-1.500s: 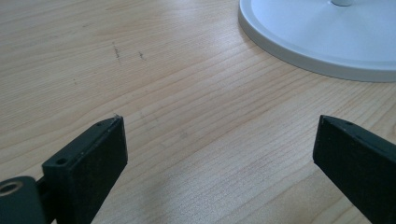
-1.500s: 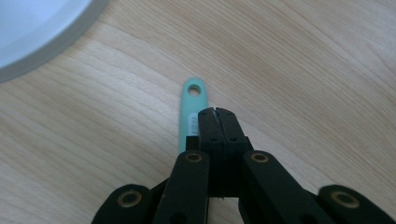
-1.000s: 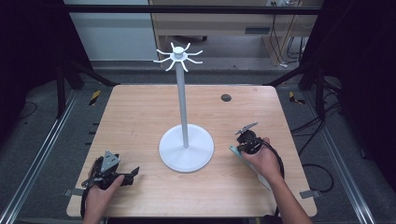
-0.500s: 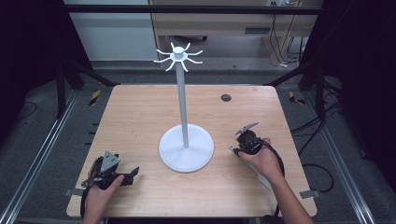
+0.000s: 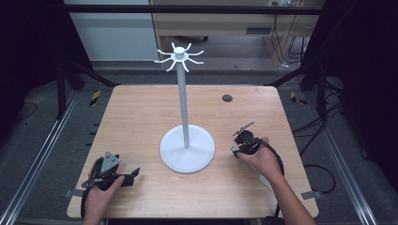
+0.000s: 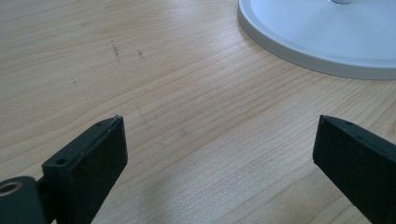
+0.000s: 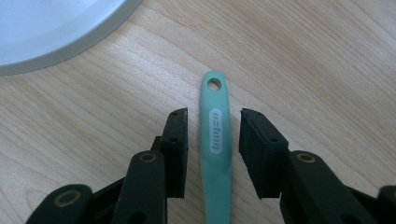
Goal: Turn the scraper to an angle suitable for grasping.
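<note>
Pale wood grain covers the desk (image 5: 141,117), where a white hook stand (image 5: 187,149) rises mid-surface. Just right of its base lies a mint-green utensil handle (image 7: 215,140), flat, its long axis running between the right gripper (image 7: 212,123) fingers, hanging-hole end pointing away from the hand. Those fingers have just been opening and flank the handle without pressing. Closing squarely comes next, I judge. The left gripper (image 6: 215,140) gapes over bare wood.

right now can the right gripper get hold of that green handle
Probably yes. The right gripper has just been opening, and its jaws now stand either side of the green handle lying flat on the table, small gaps both sides. Nothing blocks them from closing.
</note>
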A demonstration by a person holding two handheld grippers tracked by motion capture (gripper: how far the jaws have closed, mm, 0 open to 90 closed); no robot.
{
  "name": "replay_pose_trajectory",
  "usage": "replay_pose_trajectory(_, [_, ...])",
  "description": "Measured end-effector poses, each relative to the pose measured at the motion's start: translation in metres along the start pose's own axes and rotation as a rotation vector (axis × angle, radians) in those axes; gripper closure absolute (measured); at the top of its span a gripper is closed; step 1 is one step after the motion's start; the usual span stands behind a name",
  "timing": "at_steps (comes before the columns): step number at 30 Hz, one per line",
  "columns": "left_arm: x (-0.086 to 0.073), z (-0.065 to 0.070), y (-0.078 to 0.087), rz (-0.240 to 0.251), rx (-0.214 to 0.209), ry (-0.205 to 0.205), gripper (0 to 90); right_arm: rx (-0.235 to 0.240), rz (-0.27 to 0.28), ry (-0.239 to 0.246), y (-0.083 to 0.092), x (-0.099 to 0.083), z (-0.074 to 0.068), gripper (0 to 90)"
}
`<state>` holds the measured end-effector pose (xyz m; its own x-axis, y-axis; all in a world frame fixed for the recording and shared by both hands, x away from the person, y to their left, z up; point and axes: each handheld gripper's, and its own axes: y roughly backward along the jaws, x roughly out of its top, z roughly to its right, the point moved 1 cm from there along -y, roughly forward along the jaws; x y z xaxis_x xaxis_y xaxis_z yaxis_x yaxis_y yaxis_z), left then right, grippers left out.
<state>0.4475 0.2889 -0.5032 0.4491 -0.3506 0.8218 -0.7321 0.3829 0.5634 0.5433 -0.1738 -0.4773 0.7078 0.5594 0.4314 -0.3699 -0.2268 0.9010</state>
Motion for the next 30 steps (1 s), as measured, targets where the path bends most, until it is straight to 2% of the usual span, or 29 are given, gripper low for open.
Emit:
replay_pose_trajectory(4, [-0.0001, 0.0000, 0.0000, 0.000, 0.000, 0.001, 2.5, -0.006, -0.019, 0.009, -0.0017, 0.0010, -0.0008, 63.6])
replay_pose_trajectory(9, [0.0001, 0.0006, -0.0002, -0.003, 0.000, 0.000, 2.5, -0.007, -0.031, -0.009, -0.0024, 0.0023, -0.0003, 64.9])
replay_pose_trajectory(12, [0.0000, 0.0006, 0.0000, -0.002, 0.000, 0.000, 2.5, -0.008, -0.038, 0.002, -0.0039, 0.0027, -0.0004, 65.0])
replay_pose_trajectory(30, [-0.0002, -0.0001, 0.0003, -0.007, 0.000, -0.005, 2.5, -0.007, -0.057, 0.009, -0.0059, 0.0054, 0.0004, 70.9])
